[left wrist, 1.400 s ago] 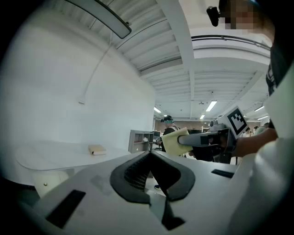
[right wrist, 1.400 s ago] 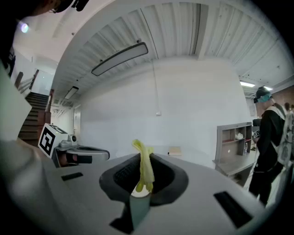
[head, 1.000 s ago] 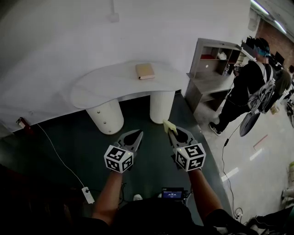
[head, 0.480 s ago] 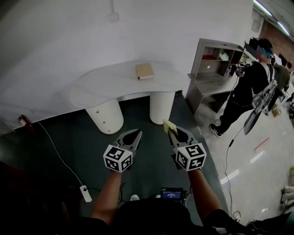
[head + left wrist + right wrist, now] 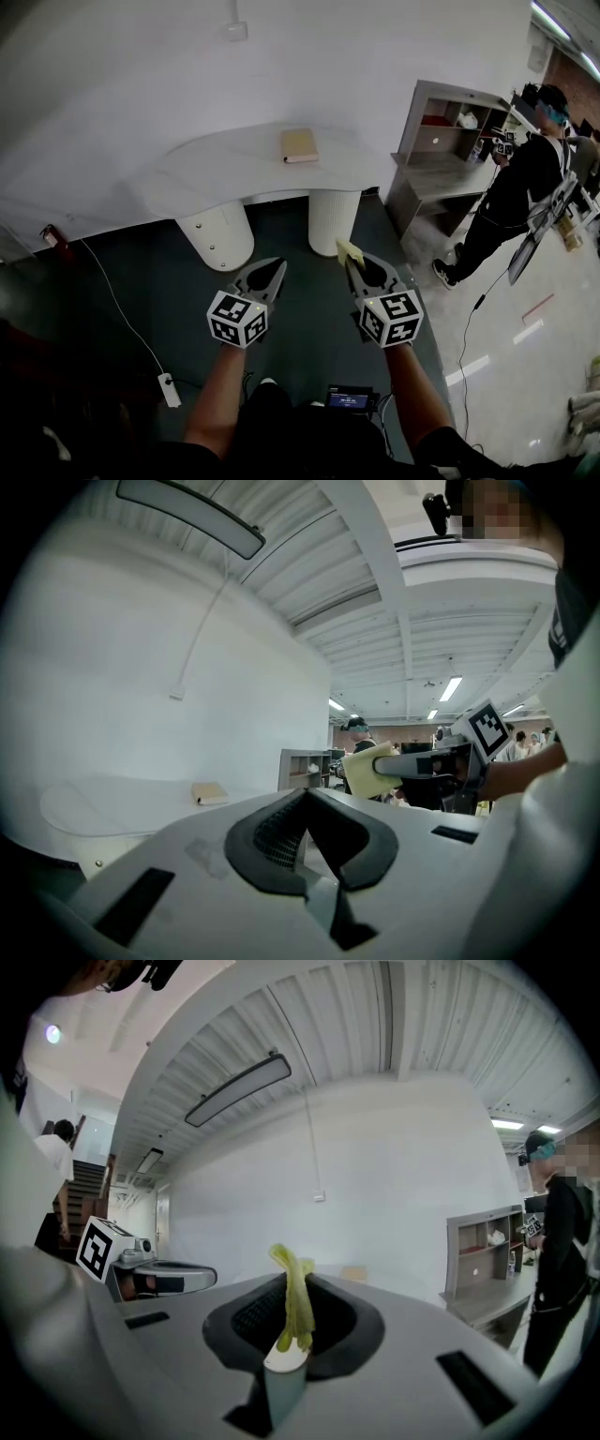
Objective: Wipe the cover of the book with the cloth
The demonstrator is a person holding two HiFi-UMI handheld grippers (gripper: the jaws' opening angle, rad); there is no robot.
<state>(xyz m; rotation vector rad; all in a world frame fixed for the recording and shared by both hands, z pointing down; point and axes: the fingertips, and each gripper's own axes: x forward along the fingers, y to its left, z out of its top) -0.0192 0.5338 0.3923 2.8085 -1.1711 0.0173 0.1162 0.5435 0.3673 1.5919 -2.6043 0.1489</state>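
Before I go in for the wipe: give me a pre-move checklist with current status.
1. Cloth clamped in right gripper: ok.
2. Left gripper empty: ok, jaws together on nothing.
3. Book closed, flat on table, nothing on its cover: ok.
4. Book within reach: not ok, the table is across open floor from both grippers.
5. Bystander out of the path: ok, off right by the shelf unit.

Bystander (image 5: pixel 527 183) farther right of the desk (image 5: pixel 439 174).

Dark floor (image 5: pixel 150 281) before the table (image 5: pixel 216 173) lies open; only the book (image 5: pixel 299 145) occupies its top.
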